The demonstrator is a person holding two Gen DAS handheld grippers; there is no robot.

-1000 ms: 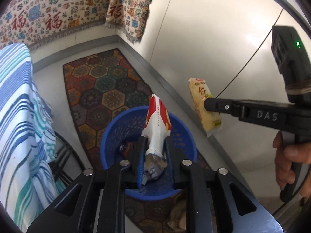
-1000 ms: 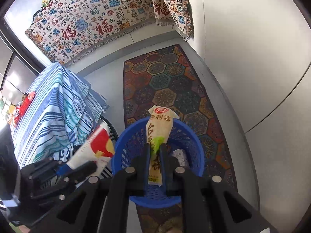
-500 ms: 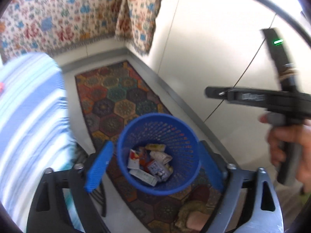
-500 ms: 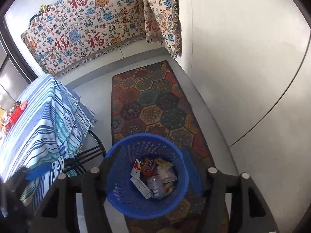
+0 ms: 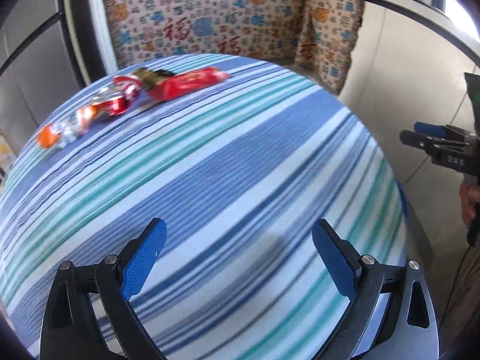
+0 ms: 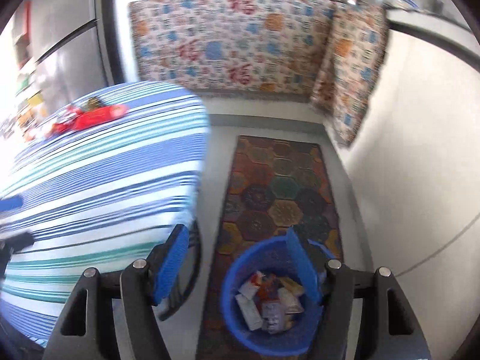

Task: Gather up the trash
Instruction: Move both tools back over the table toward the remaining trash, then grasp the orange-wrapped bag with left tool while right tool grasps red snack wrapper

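Trash (image 5: 168,90) — red, silvery, orange wrappers — strewn along the striped tablecloth (image 5: 240,180).

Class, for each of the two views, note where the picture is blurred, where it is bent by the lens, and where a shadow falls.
Left wrist view: the trash pile is smeared by motion; the striped tablecloth bulges with fisheye bending; a soft shadow lies between the open left gripper pads. Right wrist view: the whole frame is motion-blurred, most on the patterned cloth; the blue basket stays readable; corners go dark.
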